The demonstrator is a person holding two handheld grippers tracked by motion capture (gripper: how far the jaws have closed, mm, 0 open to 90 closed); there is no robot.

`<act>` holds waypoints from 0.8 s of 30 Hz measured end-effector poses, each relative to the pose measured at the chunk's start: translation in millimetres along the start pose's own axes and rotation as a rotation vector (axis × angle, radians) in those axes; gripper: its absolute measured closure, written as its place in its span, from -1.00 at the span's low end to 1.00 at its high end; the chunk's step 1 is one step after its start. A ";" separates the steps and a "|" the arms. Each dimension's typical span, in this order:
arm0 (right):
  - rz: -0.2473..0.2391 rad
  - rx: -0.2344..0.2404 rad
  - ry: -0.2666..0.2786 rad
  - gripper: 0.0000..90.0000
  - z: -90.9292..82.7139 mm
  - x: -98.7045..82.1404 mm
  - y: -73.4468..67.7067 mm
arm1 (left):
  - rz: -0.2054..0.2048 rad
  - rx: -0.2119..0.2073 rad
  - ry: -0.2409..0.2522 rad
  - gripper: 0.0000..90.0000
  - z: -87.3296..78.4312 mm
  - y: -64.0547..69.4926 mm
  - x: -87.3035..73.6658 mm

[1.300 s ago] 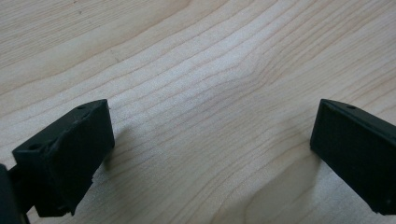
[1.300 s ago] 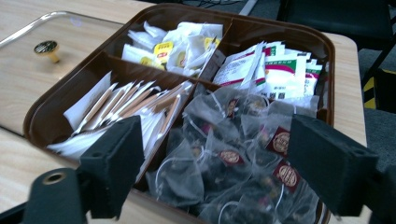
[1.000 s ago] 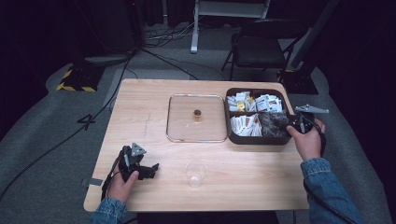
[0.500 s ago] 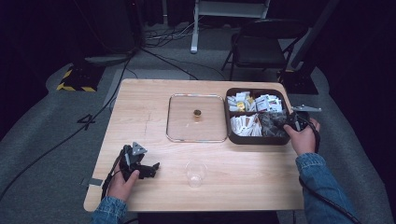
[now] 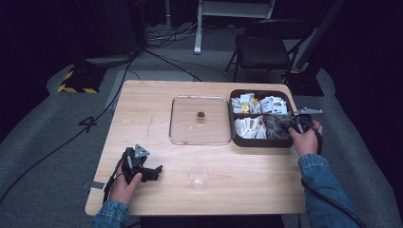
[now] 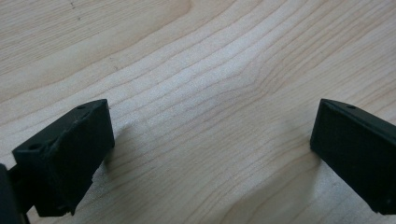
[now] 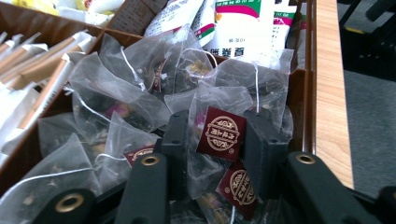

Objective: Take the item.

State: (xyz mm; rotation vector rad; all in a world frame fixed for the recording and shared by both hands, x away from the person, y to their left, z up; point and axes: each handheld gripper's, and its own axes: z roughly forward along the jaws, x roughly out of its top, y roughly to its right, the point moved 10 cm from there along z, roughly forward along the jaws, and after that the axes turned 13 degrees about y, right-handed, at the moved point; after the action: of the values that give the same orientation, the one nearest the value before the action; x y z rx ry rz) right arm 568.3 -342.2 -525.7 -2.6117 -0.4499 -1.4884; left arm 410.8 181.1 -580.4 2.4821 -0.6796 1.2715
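The tea bag (image 7: 212, 140) is sitting between the jaws of the right gripper (image 7: 217, 140), its dark red tag (image 7: 220, 133) facing the camera. The jaws have just been closing and are now clamping the mesh. The bag is lying in the box (image 5: 260, 142), in the compartment nearest the counter's right edge; lifting straight up is likely the next move. The left gripper (image 5: 142, 167) is resting released near the counter's near left corner, well apart from the cup (image 5: 198, 176).

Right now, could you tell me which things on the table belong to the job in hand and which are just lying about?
In use: right gripper, shut on a tea bag; compartment box.
Idle: glass lid, plastic cup, left gripper, open.
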 end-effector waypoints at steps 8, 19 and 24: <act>0.037 0.026 0.049 0.50 -7.5 8.2 -1.4 | 0.000 0.000 0.000 -1.00 0.0 0.0 0.0; 0.075 0.094 0.164 0.50 -32.0 34.9 -13.1 | -0.001 0.000 0.001 -1.00 0.2 0.1 0.2; 0.082 0.131 0.232 0.50 -47.8 49.9 -24.6 | -0.001 0.001 0.001 -1.00 0.2 0.1 0.2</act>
State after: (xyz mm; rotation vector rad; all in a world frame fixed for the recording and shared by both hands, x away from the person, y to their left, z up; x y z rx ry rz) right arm 545.2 -319.7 -459.7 -2.2947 -0.3963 -1.6492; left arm 411.0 180.8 -580.4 2.4819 -0.6773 1.2723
